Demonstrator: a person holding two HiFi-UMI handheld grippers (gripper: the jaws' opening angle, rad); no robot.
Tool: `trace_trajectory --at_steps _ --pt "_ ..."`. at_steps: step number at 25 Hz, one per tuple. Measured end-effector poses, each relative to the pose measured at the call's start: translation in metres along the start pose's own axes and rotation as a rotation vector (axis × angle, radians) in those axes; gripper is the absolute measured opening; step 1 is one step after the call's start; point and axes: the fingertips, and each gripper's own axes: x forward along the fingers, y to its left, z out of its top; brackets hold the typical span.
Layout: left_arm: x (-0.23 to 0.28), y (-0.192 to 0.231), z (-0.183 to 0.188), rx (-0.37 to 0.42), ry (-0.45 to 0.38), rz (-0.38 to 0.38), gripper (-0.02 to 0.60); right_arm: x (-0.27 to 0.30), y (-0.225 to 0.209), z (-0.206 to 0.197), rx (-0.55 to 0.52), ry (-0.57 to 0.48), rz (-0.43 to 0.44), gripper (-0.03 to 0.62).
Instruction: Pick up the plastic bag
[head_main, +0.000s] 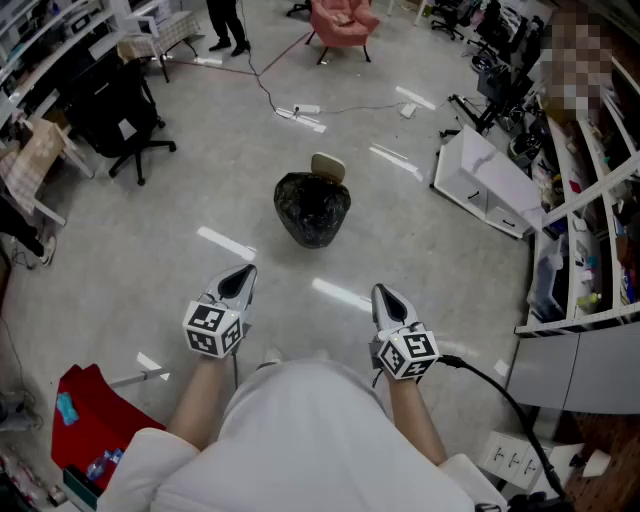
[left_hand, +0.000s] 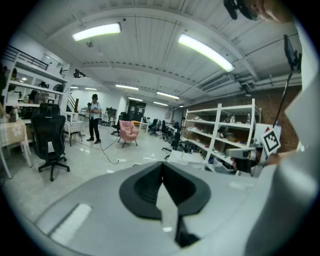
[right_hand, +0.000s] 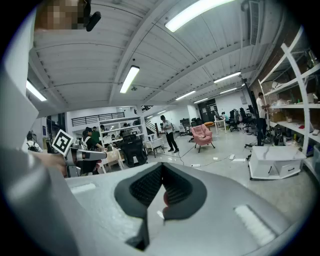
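Note:
A black plastic bag (head_main: 312, 208), crumpled and full, sits on the grey floor ahead of me in the head view. My left gripper (head_main: 246, 271) and right gripper (head_main: 382, 291) are held at waist height, short of the bag and to either side of it, both pointing forward. Each has its jaws shut with nothing between them. The gripper views look level across the room, so the bag is out of sight there; the left gripper (left_hand: 161, 166) and right gripper (right_hand: 161, 168) show closed pads.
A beige object (head_main: 328, 166) lies just behind the bag. A white cabinet (head_main: 487, 182) lies on the floor at right beside shelving (head_main: 590, 190). A black office chair (head_main: 118, 112) stands at left, a pink chair (head_main: 343, 20) far ahead, a red thing (head_main: 95, 412) near left. A cable (head_main: 262, 85) crosses the floor.

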Motion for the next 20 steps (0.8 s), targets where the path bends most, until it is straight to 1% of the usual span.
trace_trajectory --at_steps 13,20 --pt "-0.011 0.011 -0.005 -0.003 -0.006 -0.016 0.006 0.005 0.027 -0.004 -0.014 0.004 0.010 -0.002" --pt "-0.024 0.027 -0.009 0.003 -0.003 -0.022 0.006 0.007 0.042 -0.006 -0.002 0.001 0.010 0.000"
